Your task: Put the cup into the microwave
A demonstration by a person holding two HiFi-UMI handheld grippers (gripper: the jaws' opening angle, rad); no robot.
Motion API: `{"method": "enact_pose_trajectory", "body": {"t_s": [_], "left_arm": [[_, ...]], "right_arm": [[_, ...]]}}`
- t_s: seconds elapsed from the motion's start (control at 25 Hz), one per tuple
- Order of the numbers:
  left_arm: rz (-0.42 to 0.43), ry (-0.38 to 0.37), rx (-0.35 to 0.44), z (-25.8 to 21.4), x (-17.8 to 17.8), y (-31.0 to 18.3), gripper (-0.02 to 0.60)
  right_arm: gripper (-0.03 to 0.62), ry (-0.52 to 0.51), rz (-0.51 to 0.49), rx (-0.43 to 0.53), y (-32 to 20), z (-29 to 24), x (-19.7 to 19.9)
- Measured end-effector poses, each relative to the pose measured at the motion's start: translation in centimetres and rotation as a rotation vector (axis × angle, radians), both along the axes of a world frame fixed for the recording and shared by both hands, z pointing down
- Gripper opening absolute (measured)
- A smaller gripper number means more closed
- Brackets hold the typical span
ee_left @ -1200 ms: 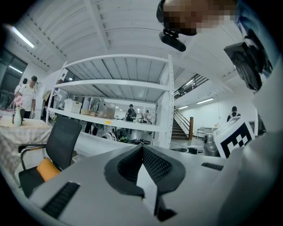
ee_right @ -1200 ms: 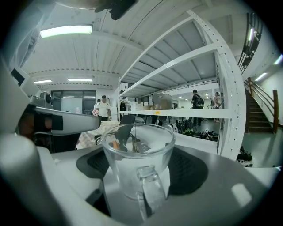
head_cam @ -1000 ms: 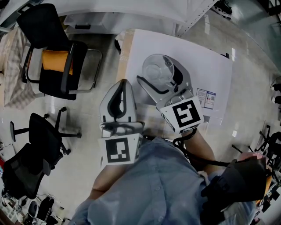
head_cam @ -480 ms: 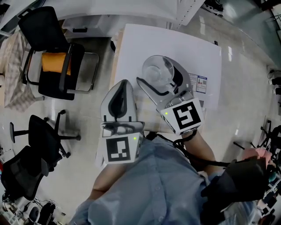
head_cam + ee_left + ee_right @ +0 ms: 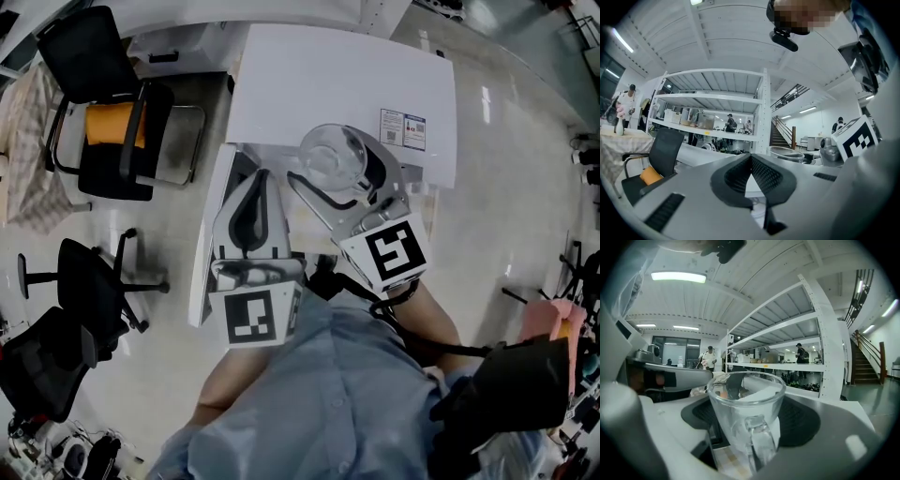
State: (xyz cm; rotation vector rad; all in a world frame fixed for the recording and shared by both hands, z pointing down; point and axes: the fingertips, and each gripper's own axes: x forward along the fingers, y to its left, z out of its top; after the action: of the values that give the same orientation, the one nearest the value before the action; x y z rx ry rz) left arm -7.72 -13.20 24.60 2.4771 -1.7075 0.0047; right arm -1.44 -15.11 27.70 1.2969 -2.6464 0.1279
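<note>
- Right fingers [image 5: 806,423] grip cup [image 5: 745,413] by its sides, at microwave's [image 5: 342,84] front edge.
- Left fingers [image 5: 764,176] closed, empty.
- Risk: smooth glass could slip; rim could clip the opening on entry.

Microwave [image 5: 328,84] now much nearer the person in head view: its top has slid down-frame, sticker [image 5: 402,126] w/ it. Cup [image 5: 323,150] in right gripper [image 5: 336,161] was over the middle of the microwave's top, now hangs at its front edge. Left gripper [image 5: 261,178] was off the microwave's left side over floor, now in front of it, beside the open door [image 5: 208,244], newly in view.
</note>
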Motion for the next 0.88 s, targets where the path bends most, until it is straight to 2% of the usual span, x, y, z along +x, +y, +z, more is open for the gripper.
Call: {"method": "enact_pose_trajectory", "body": {"t_s": [0.4, 0.88], "left_arm": [[0.025, 0.0, -0.009, 1.4, 1.1, 5.9, 0.008], [0.063, 0.007, -0.005, 3.9, 2.1, 7.4, 0.008]], "right_arm": [[0.374, -0.001, 0.003, -0.005, 6.0, 1.7, 0.6], [0.376, -0.003, 0.024, -0.027, 7.8, 5.5, 1.5]]}}
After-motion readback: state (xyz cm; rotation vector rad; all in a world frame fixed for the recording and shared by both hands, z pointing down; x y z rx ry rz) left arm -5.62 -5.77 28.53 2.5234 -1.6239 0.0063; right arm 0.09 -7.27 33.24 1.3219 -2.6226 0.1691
